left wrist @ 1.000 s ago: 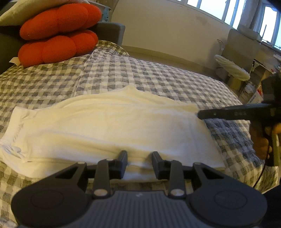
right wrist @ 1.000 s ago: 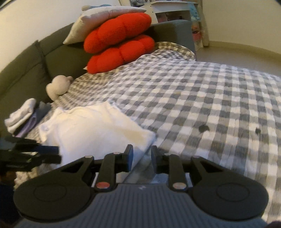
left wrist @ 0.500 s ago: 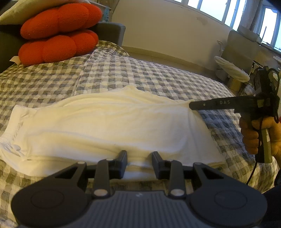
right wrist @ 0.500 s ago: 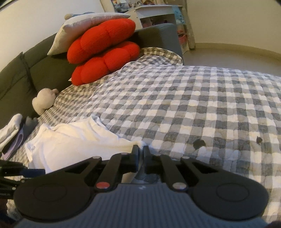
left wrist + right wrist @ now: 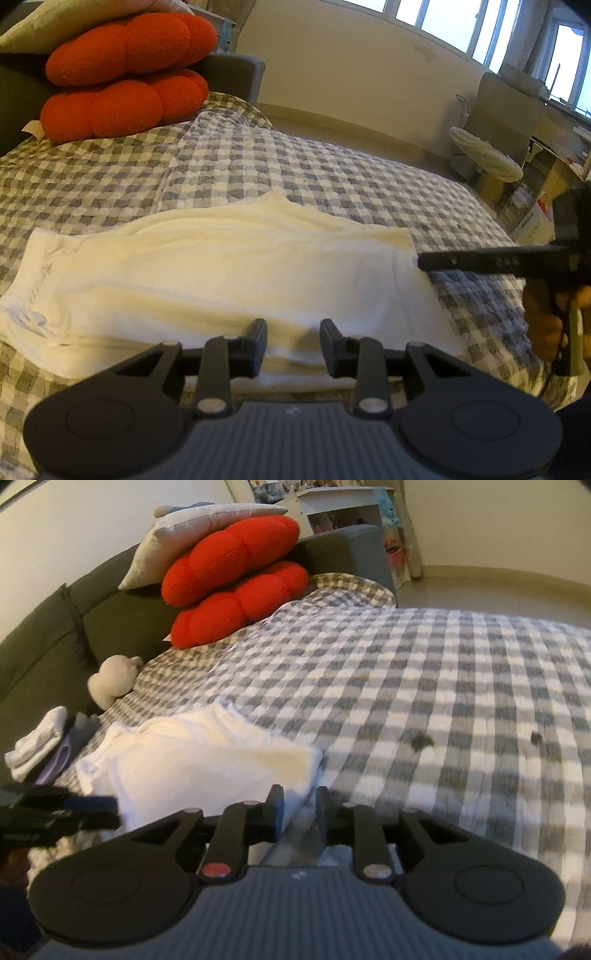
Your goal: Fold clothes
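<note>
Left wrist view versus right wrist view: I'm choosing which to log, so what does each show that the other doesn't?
Only the left wrist view shows the windows and a hand holding the right gripper. Only the right shows the small plush toy and folded pile by the sofa. Both show the white garment on the checked cover, red cushions, and open grippers.
</note>
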Tool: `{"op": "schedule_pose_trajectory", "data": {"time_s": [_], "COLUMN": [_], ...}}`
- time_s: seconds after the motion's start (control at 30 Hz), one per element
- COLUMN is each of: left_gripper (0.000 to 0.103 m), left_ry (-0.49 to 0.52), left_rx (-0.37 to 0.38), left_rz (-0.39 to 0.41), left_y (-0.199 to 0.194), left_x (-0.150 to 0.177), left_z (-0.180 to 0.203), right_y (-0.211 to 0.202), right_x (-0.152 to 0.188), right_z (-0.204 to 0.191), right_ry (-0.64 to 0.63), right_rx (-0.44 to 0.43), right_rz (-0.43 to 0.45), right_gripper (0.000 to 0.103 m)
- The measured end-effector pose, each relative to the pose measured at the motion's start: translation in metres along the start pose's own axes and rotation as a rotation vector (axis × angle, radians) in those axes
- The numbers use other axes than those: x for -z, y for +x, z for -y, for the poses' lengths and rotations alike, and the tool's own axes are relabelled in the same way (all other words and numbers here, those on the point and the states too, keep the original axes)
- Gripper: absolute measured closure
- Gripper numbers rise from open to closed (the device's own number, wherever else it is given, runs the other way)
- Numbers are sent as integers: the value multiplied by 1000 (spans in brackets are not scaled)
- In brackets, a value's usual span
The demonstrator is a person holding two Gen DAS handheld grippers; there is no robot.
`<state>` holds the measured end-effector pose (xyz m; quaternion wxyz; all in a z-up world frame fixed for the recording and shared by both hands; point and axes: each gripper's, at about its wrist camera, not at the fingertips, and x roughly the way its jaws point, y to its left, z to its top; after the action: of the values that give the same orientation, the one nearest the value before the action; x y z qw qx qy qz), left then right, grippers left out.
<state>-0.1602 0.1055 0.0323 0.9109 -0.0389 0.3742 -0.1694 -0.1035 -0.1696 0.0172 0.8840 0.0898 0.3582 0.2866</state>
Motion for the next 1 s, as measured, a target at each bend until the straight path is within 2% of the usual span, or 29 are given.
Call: {"op": "schedule_pose_trajectory", "data": {"time_s": [0.37,0.5,0.67,0.83,1.0], "left_gripper": [71,70,65,65,66], "left_ry": [75,87,184,168,103], "left_rx": [-89,-108,-154,-112,-52], "left_rz": [-8,-9,-17,-36,-102], "left_y": [-2,-10,-12,-9,12], "left_x": [-21,-38,-51,-65,-48], "left_z": [4,5,20,27,31], "right_y": [-12,-18,-22,-25,-29], "right_x": [23,31,39,45,52], "right_z": [-25,-28,-29,-31,-31], "right_ry": [-74,-38,46,122,218], "right_rx": [-92,-109,-129,-140,-126], "right_rz": [-78,-91,-82,-83,-67], "right_gripper": [78,78,78,78,77]}}
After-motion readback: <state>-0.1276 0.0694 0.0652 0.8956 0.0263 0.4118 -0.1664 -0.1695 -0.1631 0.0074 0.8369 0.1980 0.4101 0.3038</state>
